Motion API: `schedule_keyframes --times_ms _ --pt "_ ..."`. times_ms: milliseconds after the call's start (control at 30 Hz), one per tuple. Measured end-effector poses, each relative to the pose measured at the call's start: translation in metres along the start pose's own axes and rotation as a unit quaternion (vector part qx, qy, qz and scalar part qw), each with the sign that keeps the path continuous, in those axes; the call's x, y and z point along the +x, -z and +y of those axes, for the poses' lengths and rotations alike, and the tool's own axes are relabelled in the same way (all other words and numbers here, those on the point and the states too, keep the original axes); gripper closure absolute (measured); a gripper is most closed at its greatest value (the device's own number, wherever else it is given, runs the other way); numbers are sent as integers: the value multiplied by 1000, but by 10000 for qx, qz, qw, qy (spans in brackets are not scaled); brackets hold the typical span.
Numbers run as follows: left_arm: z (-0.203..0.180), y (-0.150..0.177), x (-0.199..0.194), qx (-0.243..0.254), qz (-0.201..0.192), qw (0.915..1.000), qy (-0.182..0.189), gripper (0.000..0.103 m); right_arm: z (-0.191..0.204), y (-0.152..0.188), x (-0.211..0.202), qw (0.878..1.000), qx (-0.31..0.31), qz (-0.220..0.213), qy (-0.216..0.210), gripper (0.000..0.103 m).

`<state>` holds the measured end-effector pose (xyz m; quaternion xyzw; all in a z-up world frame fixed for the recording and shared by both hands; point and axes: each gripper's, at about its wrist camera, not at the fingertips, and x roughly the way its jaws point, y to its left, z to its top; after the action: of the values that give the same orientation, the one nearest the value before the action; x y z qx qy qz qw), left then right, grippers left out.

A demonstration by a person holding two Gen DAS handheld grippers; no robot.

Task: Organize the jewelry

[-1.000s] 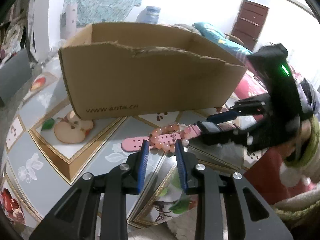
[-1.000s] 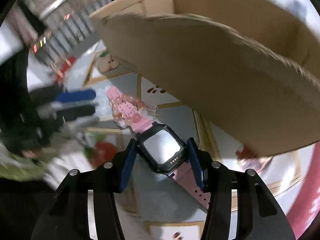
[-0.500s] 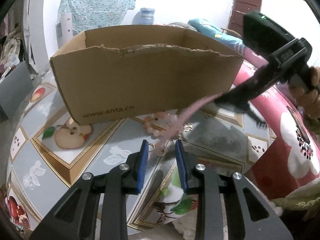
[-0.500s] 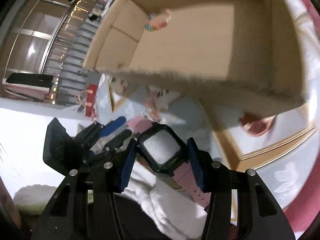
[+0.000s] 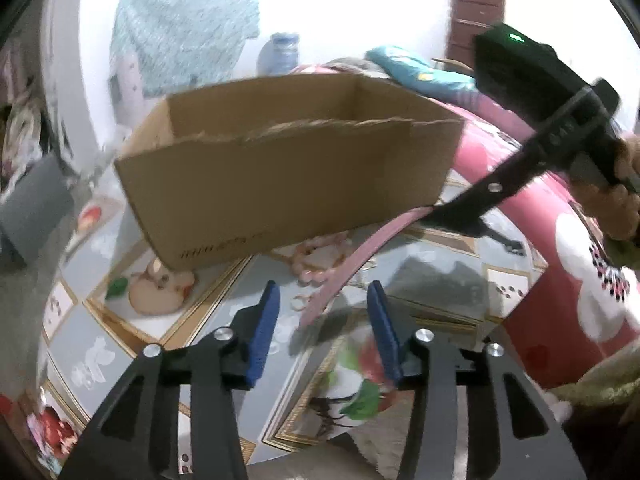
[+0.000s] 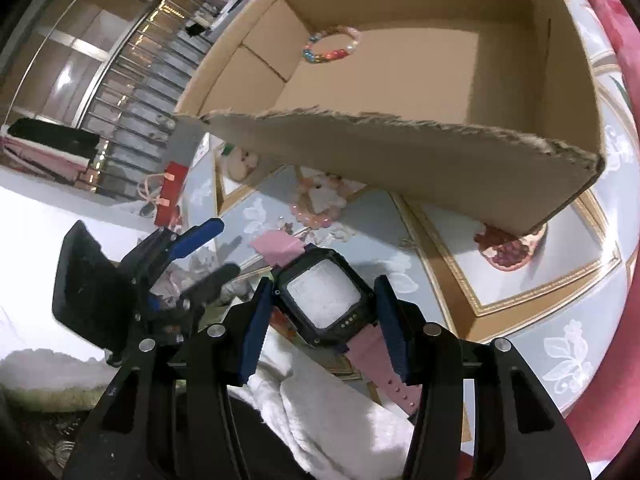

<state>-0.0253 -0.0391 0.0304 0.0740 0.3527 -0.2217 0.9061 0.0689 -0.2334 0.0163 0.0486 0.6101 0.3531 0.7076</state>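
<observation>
A black square-faced watch [image 6: 324, 300] with a pink strap [image 5: 360, 252] hangs in the air, my right gripper [image 6: 324, 312] shut on its case. Seen from the left wrist, the right gripper [image 5: 444, 216] holds it at the right, just in front of the open cardboard box [image 5: 280, 184]. The strap's loose end dangles between my left gripper's [image 5: 324, 320] blue pads, which are opening and do not touch it. A pink bead bracelet [image 5: 320, 256] lies on the table before the box. Inside the box [image 6: 440, 152] rests a multicoloured bead bracelet [image 6: 332, 46].
The table wears a fruit-patterned cloth [image 5: 160, 292]; a red flowered cloth [image 5: 560, 272] covers the right side. A dark grey object [image 5: 32, 208] stands at the left edge. A red bag [image 6: 172, 188] sits on the floor beyond the table. A white fluffy sleeve [image 6: 340, 412] lies under my right gripper.
The right gripper has lifted the watch off the table and away from the pink bead bracelet, tilting toward the box opening. The left gripper's jaws have widened and it has drawn back a little.
</observation>
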Motion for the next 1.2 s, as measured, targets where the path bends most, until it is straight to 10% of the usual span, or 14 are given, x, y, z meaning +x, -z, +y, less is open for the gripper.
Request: schedule_keyframes --times_ms 333,500,1200 --pt "-38 11 18 836 295 9956 -310 54 16 10 30 9983 -428 400 17 55" --pt "-31 14 31 540 577 9968 -80 90 14 13 41 9971 -527 536 110 55" --pt "14 0 49 -911 1268 9843 827 96 25 44 36 9740 -1757 -247 1412 58"
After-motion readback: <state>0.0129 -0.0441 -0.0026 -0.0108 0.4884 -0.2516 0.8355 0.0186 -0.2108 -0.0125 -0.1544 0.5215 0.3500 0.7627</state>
